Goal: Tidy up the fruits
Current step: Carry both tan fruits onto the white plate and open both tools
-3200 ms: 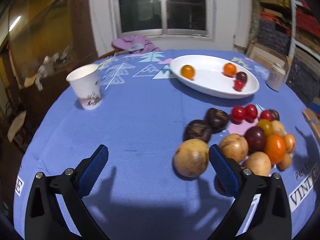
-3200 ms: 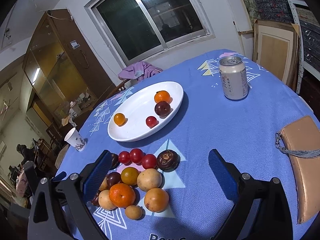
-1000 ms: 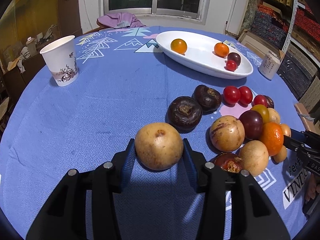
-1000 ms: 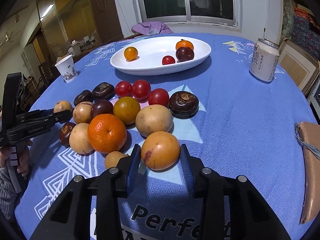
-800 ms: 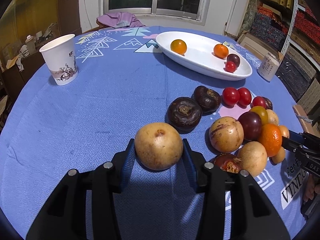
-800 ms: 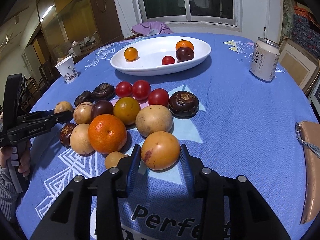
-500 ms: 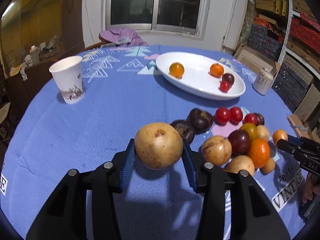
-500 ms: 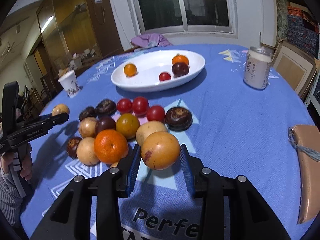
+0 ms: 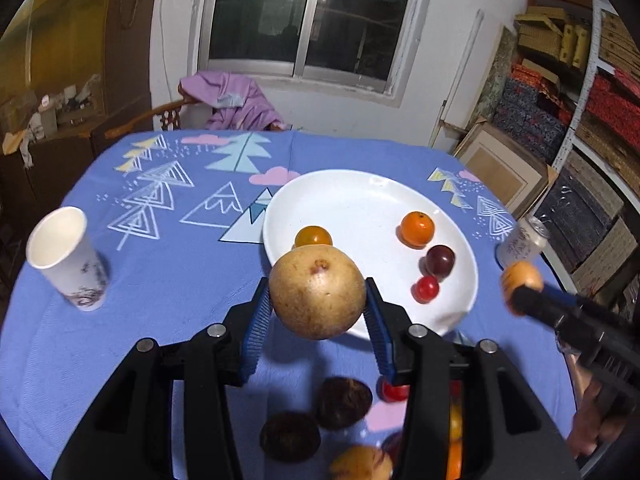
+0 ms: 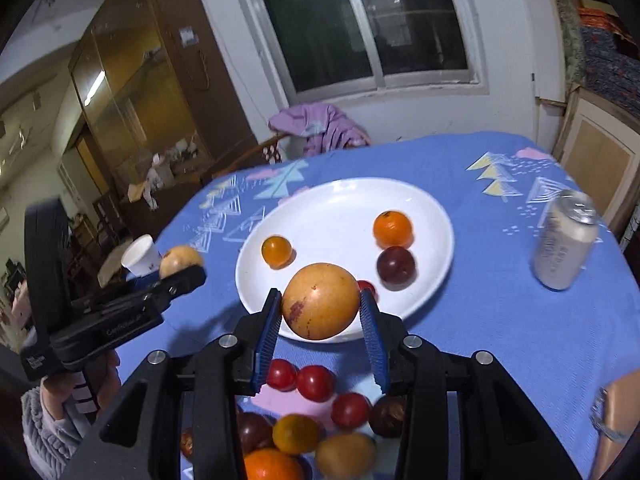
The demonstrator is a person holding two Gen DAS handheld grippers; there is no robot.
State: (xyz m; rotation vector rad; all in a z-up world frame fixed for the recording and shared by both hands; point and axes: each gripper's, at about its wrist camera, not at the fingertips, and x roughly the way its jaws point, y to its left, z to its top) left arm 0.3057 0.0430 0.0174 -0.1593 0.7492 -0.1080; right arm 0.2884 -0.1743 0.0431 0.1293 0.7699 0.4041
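Two fruits are aloft at once: the left gripper has its blue fingers pinching a tan round fruit, and the right gripper pinches an orange-tan fruit with a reddish blotch; both hang near the front rim of the white plate, which already holds four small fruits.

The likeliest trouble, as I judge it, is a smooth round fruit slipping from the narrow fingers during carry, or rolling after release into the small red fruit and dark plum and off the shallow rim; the two grippers converge on one plate, so a collision between them could also knock a fruit loose.

The left wrist view shows the paper cup whole and the right gripper only as a blur at the edge; the right wrist view shows the person's hand on the left gripper, the can clearly, and the red and orange fruits left on the tabletop.
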